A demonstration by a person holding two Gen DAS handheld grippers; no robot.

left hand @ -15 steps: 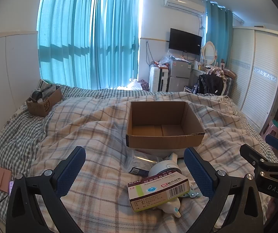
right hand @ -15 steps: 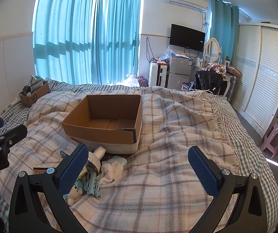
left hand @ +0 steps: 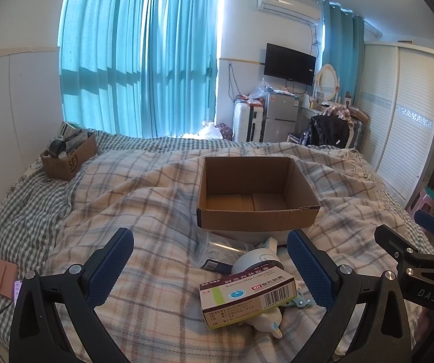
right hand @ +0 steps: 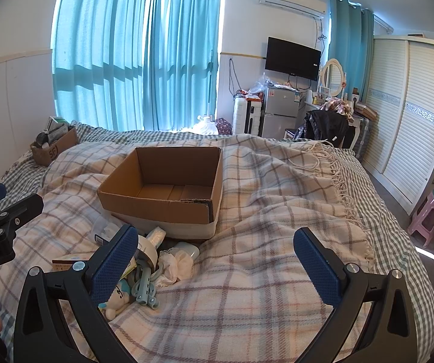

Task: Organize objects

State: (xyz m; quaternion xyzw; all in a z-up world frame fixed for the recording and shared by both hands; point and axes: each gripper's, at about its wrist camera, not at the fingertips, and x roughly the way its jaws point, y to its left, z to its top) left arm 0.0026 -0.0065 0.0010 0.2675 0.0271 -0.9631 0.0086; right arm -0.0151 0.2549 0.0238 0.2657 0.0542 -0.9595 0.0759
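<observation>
An empty open cardboard box (left hand: pixel 256 193) sits on the plaid blanket (left hand: pixel 144 208), also in the right wrist view (right hand: pixel 168 184). In front of it lies a pile: a medicine carton (left hand: pixel 247 298), a tape roll (left hand: pixel 256 261), a clear bag (left hand: pixel 220 248), a plush toy (right hand: pixel 115 298), a grey clip (right hand: pixel 144 287) and a white cloth (right hand: pixel 176 264). My left gripper (left hand: pixel 211 272) is open and empty, just before the pile. My right gripper (right hand: pixel 215 266) is open and empty, right of the pile over the blanket.
A small brown box (left hand: pixel 68 157) full of items stands at the bed's far left. A phone and brown wallet (left hand: pixel 2 275) lie at the left edge. A wardrobe (right hand: pixel 404 115), pink stool (right hand: pixel 429 214) and fridge (right hand: pixel 280 115) stand beyond the bed.
</observation>
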